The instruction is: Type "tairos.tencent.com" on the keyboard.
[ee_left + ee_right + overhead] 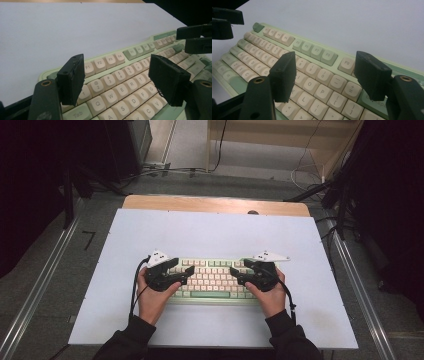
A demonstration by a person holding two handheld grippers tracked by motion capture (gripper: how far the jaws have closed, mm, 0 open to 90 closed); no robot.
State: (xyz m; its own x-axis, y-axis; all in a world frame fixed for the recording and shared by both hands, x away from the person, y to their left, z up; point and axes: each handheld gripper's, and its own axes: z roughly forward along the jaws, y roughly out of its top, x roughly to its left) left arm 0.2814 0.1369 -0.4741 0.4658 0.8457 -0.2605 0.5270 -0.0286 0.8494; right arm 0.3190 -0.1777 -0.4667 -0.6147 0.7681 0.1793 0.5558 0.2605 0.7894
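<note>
A pale green keyboard (210, 281) with cream and green keys lies across the near middle of the white tabletop. My left gripper (182, 268) hovers over its left end, jaws open, with nothing between them. In the left gripper view the left gripper (116, 75) stands wide above the number and QWERTY keys (117, 87). My right gripper (240, 268) hovers over the keyboard's right end, also open and empty. In the right gripper view the right gripper (327, 72) frames the O, P and bracket keys (322, 90). Each gripper points inward toward the other.
A white sheet (210, 235) covers the table, with a wooden strip (215, 204) along the far edge. Metal rails (40, 285) run along both sides on the floor. Cables and dark equipment (115, 150) stand behind the table.
</note>
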